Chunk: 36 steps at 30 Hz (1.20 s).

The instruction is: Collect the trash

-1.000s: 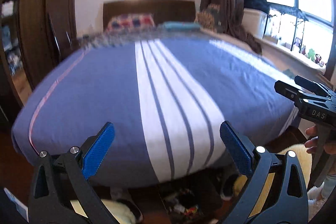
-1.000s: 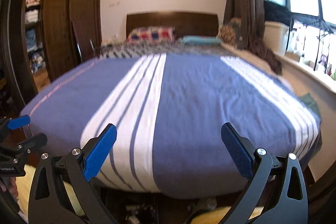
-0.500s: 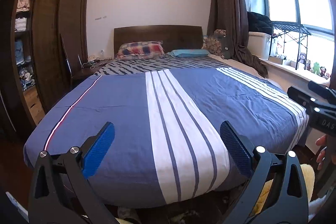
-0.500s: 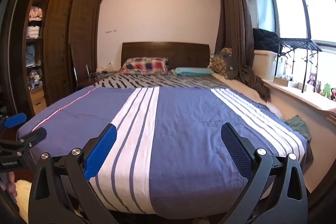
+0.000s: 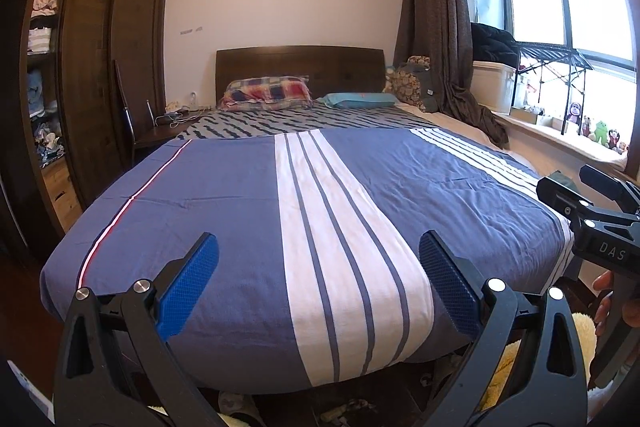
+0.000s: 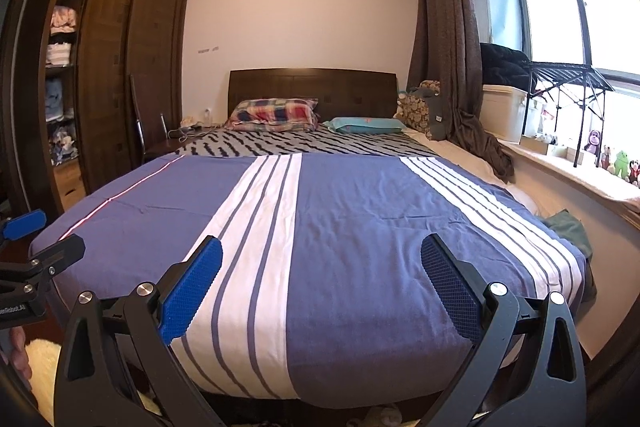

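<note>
Small bits of litter [image 5: 340,413] lie on the dark floor at the foot of the bed, at the very bottom of the left wrist view; what they are is unclear. My left gripper [image 5: 318,255] is open and empty, held above the foot of the blue bed cover [image 5: 224,207] with white stripes. My right gripper [image 6: 322,255] is open and empty too, over the same bed cover [image 6: 360,227]. Each gripper shows in the other's view: the right gripper [image 5: 566,181] at the right edge, the left gripper [image 6: 56,233] at the left edge, each with a hand below it.
A dark wooden wardrobe [image 5: 100,67] with open shelves stands on the left. Pillows [image 5: 268,93] lie at the headboard. On the right, a window sill [image 6: 580,167] carries small toys. A green cloth [image 6: 568,227] lies at the bed's right edge. A fluffy pale rug [image 5: 500,367] covers the floor.
Both views have swung upward from the bed's foot and the floor to the whole room. The floor litter has slid to the bottom edge. Both grippers stayed open.
</note>
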Each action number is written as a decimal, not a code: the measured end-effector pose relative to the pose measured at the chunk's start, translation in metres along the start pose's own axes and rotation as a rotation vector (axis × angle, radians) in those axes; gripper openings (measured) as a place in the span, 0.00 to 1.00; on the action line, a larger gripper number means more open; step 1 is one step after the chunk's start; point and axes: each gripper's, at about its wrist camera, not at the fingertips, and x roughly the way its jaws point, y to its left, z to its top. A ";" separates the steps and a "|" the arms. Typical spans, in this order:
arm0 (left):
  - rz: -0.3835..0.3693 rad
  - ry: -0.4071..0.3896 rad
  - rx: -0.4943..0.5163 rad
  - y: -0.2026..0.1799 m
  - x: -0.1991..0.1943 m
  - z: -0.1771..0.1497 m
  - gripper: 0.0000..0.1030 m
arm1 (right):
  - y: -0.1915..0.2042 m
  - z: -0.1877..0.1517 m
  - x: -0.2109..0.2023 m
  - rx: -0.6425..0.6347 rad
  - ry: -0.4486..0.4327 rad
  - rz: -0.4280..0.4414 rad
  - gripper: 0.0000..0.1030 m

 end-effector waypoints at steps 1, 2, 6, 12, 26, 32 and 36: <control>-0.001 0.000 0.000 0.000 0.000 0.000 0.92 | 0.000 0.000 0.001 -0.001 0.001 0.001 0.97; -0.002 -0.001 0.001 0.000 0.000 0.000 0.92 | 0.000 0.001 0.001 -0.002 -0.001 0.003 0.97; -0.005 -0.005 -0.004 0.000 -0.001 0.002 0.92 | 0.001 0.001 -0.001 0.000 -0.005 0.007 0.97; -0.004 -0.009 -0.007 0.003 -0.004 0.002 0.92 | 0.002 0.002 -0.002 0.000 -0.011 0.007 0.97; -0.001 -0.021 -0.010 0.003 -0.008 0.003 0.92 | 0.002 0.003 -0.007 0.000 -0.020 0.015 0.97; -0.001 -0.023 -0.009 0.002 -0.009 0.003 0.92 | 0.002 0.003 -0.007 -0.002 -0.018 0.016 0.97; 0.001 -0.023 -0.011 0.002 -0.009 0.003 0.92 | 0.003 0.003 -0.008 -0.004 -0.016 0.018 0.97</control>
